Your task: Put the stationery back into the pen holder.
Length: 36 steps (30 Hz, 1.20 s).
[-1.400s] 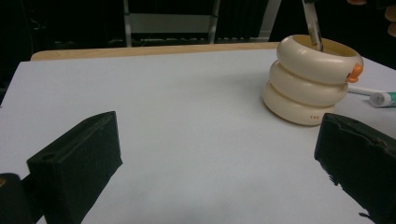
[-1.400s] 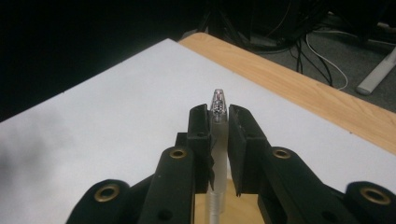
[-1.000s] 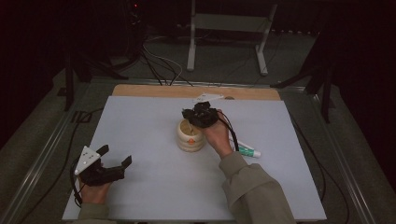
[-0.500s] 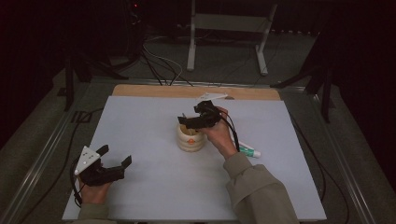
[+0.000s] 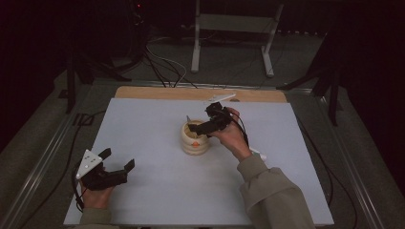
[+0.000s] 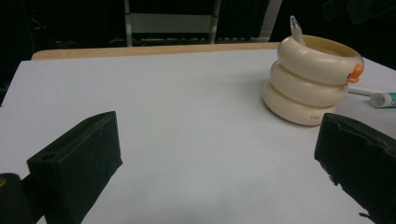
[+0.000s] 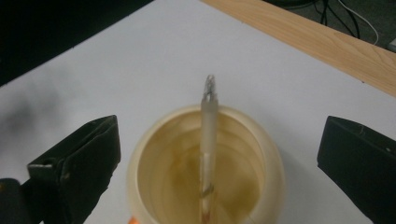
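Observation:
A cream ribbed cup (image 5: 194, 141) (image 6: 308, 79) (image 7: 268, 161) with an orange knob stands mid-table. A pale toothbrush (image 7: 208, 122) (image 6: 295, 27) (image 5: 188, 119) leans inside it, head up. My right gripper (image 5: 202, 123) (image 7: 219, 129) hovers just over the cup's rim. Its jaws have just been opening and now stand wide on either side of the toothbrush without touching it. My left gripper (image 5: 118, 159) (image 6: 217, 133) rests near the table's front left, open and empty, pointing toward the cup.
A toothpaste tube (image 5: 258, 153) (image 6: 384, 99) with a green cap lies right of the cup, partly behind the right wrist. A wooden strip (image 5: 157, 92) runs along the white table's far edge, with a white object (image 5: 222, 98) on it. Stand legs and cables are on the floor beyond.
The right gripper's jaws went from shut to wide open above the cup, letting go of the toothbrush, which now stands in the cup. The left gripper stayed put.

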{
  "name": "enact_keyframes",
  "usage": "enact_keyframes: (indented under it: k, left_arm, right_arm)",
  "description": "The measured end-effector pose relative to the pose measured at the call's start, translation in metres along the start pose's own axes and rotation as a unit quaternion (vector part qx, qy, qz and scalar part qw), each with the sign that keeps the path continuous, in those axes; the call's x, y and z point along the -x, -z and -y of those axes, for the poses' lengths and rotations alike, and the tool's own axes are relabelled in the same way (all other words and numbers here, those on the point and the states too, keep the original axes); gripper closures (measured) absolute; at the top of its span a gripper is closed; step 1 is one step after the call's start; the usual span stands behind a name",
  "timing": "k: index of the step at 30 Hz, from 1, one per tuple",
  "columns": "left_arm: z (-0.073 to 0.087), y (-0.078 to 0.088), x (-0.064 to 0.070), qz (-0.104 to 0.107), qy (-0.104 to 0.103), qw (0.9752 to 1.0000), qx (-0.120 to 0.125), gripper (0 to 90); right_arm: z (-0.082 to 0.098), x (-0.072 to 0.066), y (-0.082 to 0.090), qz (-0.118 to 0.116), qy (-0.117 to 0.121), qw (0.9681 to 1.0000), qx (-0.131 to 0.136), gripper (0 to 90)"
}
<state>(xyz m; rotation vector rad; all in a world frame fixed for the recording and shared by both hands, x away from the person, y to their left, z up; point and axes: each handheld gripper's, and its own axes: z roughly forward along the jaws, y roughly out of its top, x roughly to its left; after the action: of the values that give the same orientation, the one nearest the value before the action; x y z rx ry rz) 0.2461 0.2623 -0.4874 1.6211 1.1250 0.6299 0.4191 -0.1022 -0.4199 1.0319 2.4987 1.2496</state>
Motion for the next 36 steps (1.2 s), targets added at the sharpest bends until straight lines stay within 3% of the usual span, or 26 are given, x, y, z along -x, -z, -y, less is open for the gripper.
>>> enact_keyframes:
  k: [15, 26, 36]
  left_arm:
    - [0.000, -0.001, 0.001, 0.000, 0.000, 1.0000, -0.001, 1.0]
    - [0.001, -0.001, 0.001, 0.000, 0.001, 1.0000, -0.002, 1.0]
    - [0.001, -0.002, 0.001, 0.001, 0.000, 1.0000, -0.005, 1.0]
  right_arm:
    - [0.009, 0.024, 0.032, 0.022, 0.015, 0.9989, -0.039, 0.0]
    - [0.024, 0.040, 0.046, 0.040, 0.023, 0.9969, -0.064, 0.0]
    - [0.041, 0.058, 0.058, 0.054, 0.011, 0.9951, -0.082, 0.0]
